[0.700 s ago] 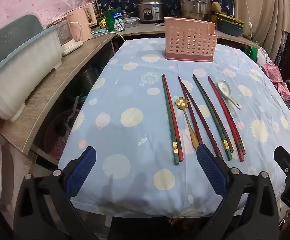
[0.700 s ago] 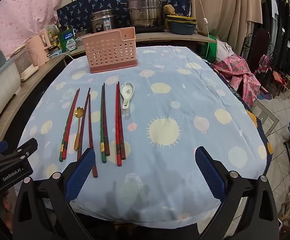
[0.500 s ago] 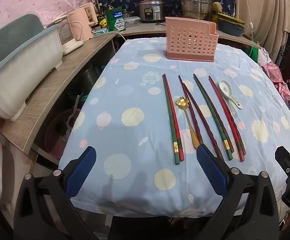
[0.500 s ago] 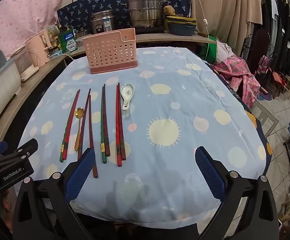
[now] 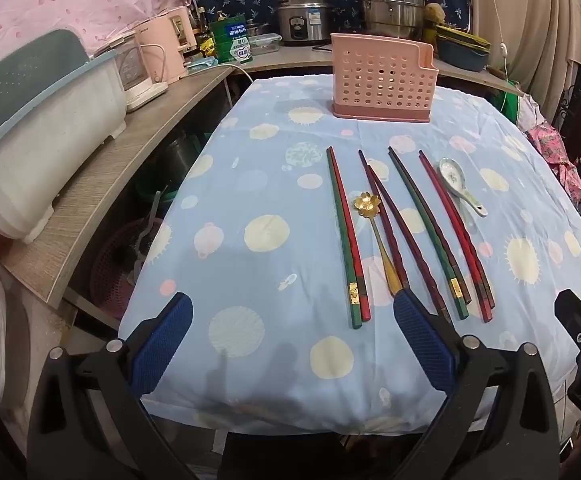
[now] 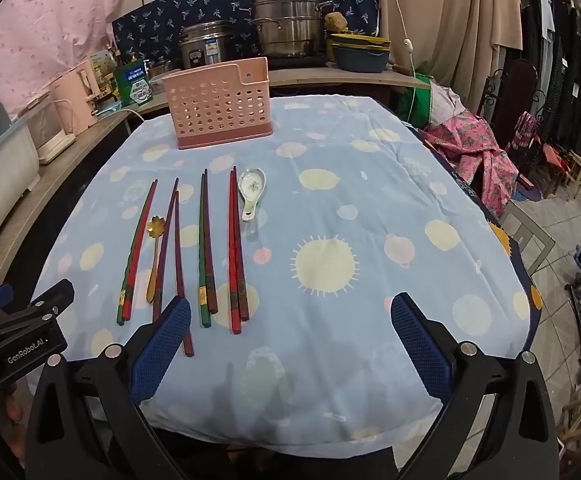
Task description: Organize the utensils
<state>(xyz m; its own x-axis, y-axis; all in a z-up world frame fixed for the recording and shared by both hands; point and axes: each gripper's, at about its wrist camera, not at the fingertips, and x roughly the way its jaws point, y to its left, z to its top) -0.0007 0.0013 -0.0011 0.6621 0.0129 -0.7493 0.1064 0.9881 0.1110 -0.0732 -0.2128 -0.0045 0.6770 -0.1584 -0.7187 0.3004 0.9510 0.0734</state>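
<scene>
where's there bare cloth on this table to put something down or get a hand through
The widest free patch is the tablecloth to the right of the ceramic spoon, out to the table's edge. A band between the pink basket and the chopsticks is also bare, as is the cloth left of them. The utensil row is crowded.

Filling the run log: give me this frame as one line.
stage: pre-grasp | left gripper: open, empty | right gripper: open, empty | chopsticks, gold spoon, ceramic spoon: on tablecloth | pink holder: upright, far end
</scene>
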